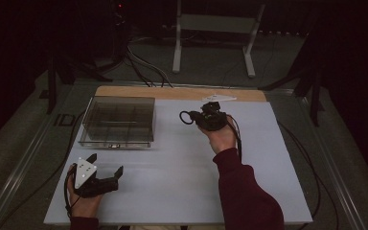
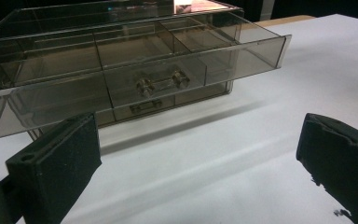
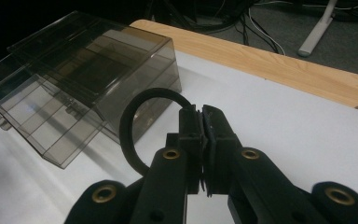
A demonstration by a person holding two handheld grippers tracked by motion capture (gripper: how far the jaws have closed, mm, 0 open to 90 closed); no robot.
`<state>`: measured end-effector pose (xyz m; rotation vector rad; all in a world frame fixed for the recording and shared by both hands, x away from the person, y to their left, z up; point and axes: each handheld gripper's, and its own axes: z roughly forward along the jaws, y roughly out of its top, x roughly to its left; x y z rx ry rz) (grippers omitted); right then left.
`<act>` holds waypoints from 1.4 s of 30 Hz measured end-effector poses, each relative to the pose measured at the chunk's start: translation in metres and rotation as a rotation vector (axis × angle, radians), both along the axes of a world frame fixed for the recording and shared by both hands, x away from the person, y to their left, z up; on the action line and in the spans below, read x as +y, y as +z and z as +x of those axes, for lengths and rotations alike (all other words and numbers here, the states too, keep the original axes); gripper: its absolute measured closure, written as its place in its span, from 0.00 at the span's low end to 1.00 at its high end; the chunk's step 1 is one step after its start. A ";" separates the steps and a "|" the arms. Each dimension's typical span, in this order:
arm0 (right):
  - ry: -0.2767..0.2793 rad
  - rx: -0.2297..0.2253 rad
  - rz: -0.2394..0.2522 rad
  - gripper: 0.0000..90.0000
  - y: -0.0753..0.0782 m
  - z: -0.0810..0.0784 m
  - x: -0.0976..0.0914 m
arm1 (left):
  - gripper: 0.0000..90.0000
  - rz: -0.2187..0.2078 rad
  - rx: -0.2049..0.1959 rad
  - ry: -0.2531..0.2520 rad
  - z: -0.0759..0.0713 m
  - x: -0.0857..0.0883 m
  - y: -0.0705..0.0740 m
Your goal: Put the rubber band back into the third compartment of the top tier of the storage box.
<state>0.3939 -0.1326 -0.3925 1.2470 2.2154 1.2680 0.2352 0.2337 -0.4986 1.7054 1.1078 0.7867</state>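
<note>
We take the smoky drawer box (image 1: 119,120) as our landmark: it sits on the white bench (image 1: 182,187) at the far left, with its upper drawer (image 2: 135,70) pulled out toward us and showing empty compartments in the left tool view.

Our right tool (image 1: 202,116) hangs above the bench to the right of the box, well apart from it. Its jaws are pressed together on a black rubber ring (image 3: 137,126), which loops out to the side of the jaws that faces the box. In the high view the ring (image 1: 187,117) sticks out from the tool tip toward the box, clear of the bench surface.

Our left tool (image 1: 106,168) rests low, on the near side of the box and in front of the drawer, with its jaws spread wide and nothing between them.

We judge the work as roughly half done: the drawer is open and the ring is picked up and held. What is left, as we read it, is to carry the ring across to the drawer, let it go into one compartment, and perhaps push the drawer shut, for which the free left tool is well placed.
</note>
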 end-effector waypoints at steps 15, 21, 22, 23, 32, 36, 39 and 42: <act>0.022 0.003 0.021 0.98 0.003 0.002 0.013 | 0.01 0.002 -0.001 0.000 0.000 0.000 0.000; 0.030 0.006 0.029 0.98 0.003 0.003 0.019 | 0.01 0.001 -0.001 0.000 0.000 0.000 0.000; 0.031 0.006 0.030 0.98 0.002 0.003 0.020 | 0.01 0.001 -0.001 0.000 0.000 0.000 0.000; 0.032 0.005 0.030 0.98 0.002 0.003 0.021 | 0.01 0.001 -0.002 0.000 0.000 0.000 0.000; 0.057 0.009 0.046 0.98 0.004 0.003 0.030 | 0.01 0.001 -0.002 0.000 0.000 0.000 0.000; 0.062 0.009 0.048 0.98 0.005 0.003 0.034 | 0.01 0.001 -0.003 -0.001 0.000 0.000 0.000; 0.068 0.009 0.050 0.98 0.006 0.003 0.038 | 0.01 0.002 -0.003 -0.001 0.000 0.000 0.000; 0.071 0.007 0.051 0.98 0.006 0.003 0.040 | 0.01 0.003 -0.003 -0.001 0.000 0.000 0.000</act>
